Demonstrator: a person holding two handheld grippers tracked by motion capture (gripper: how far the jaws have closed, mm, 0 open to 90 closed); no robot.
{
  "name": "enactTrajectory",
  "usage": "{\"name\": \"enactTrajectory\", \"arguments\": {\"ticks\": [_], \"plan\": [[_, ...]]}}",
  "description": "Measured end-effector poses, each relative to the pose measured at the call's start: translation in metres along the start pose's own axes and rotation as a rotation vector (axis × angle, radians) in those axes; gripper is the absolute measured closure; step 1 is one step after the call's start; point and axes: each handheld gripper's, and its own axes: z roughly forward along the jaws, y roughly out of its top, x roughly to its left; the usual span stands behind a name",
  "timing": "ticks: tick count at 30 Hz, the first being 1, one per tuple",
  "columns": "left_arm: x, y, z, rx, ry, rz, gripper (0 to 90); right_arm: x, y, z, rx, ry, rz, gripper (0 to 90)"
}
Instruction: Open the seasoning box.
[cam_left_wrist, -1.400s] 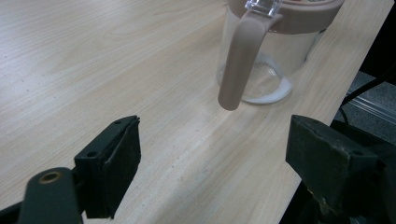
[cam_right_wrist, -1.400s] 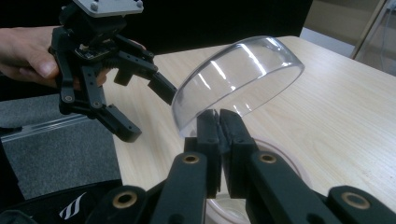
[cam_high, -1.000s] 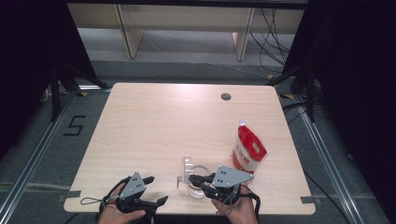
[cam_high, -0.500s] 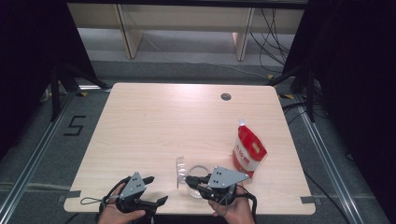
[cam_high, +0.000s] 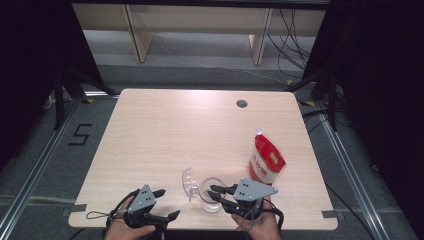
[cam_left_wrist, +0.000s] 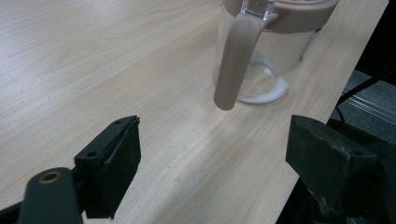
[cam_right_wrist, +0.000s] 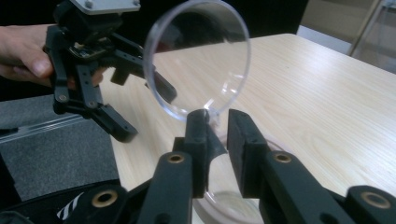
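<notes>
A pale wooden tabletop (cam_high: 165, 135) stands on a grey floor (cam_high: 45, 150), black curtains (cam_high: 35, 60) on both sides, light shelving (cam_high: 200, 20) behind.

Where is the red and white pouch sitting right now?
In the high view, the red and white pouch stands at the table's right, just beyond the right gripper and the clear glass jar.

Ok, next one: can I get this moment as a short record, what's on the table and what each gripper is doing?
surface: wooden table
work item: clear jug with a brownish handle, near the front edge
lid: clear round lid, flipped up and standing at the jug's rim
other item: red and white pouch, upright, right of the jug
left gripper: open, holding nothing, apart from the jug
right gripper: at the lid's lower edge, jaws just been opening, narrow gap, lid edge between them
</notes>
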Motion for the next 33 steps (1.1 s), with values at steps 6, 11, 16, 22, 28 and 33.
{"name": "enactTrajectory", "arguments": {"ticks": [6,11,16,22,28,33], "plan": [[0.001,0.0,-0.001,0.013,0.004,0.004,17.8,-0.007,-0.008,-0.017,-0.003,-0.057,0.014,67.8],[0.001,0.0,-0.002,0.014,0.005,0.005,17.8,-0.008,-0.015,-0.028,0.007,-0.088,0.026,62.5],[0.0,0.0,0.0,0.012,0.001,-0.009,17.8,-0.009,-0.024,-0.045,0.015,-0.137,0.034,58.6],[0.001,0.0,0.0,0.0,0.001,-0.01,17.7,-0.012,-0.037,-0.065,0.01,-0.182,0.065,53.7],[0.001,0.0,-0.001,0.011,0.003,-0.001,17.7,-0.013,-0.043,-0.077,0.02,-0.211,0.08,50.9],[0.001,0.0,-0.001,0.013,0.002,-0.003,17.7,-0.016,-0.052,-0.089,0.02,-0.258,0.117,48.7]]}}
